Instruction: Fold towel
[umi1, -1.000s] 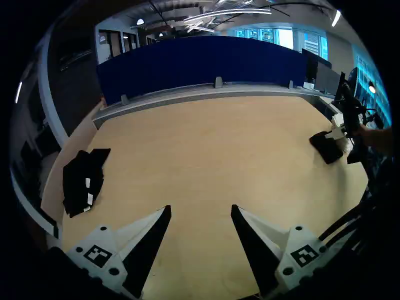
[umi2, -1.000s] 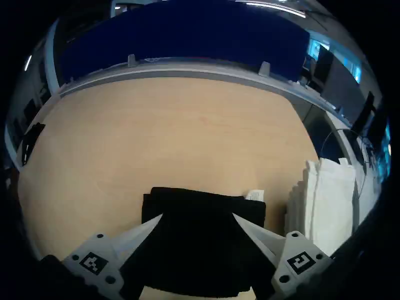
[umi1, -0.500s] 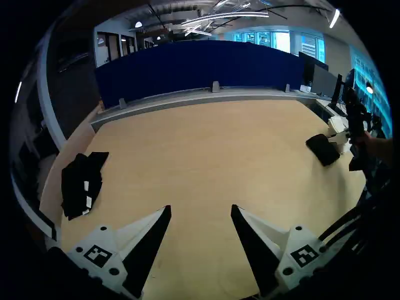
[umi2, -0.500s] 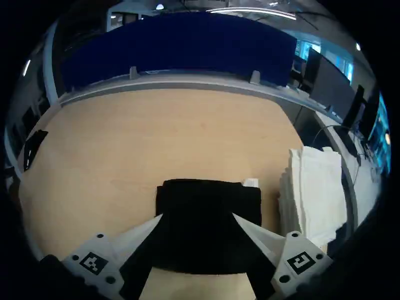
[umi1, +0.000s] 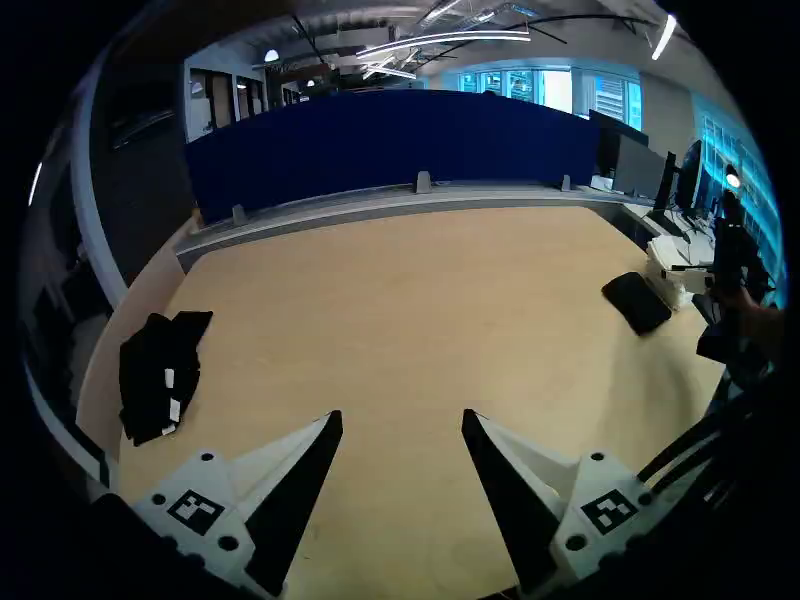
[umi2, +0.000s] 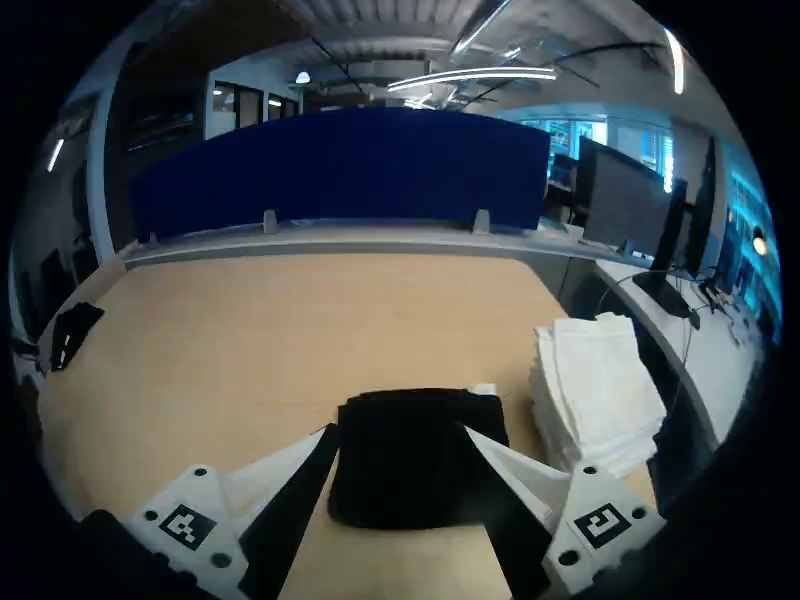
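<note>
The folded black towel (umi2: 420, 470) lies flat on the wooden surface (umi2: 250, 330), just beside a stack of white towels (umi2: 595, 395) at its 3 o'clock. The right gripper (umi2: 398, 428) hangs close by. Its fingers are spread wide to either side of the towel and press on nothing, so the towel looks released and this fold seems finished. The left gripper (umi1: 400, 414) hangs over bare surface, its fingers likewise apart and empty. In the left gripper view, a heap of unfolded black towels (umi1: 158, 375) sits at 9 o'clock near the edge. The next move probably calls for reaching that heap, pinching a single towel and spreading it flat.
</note>
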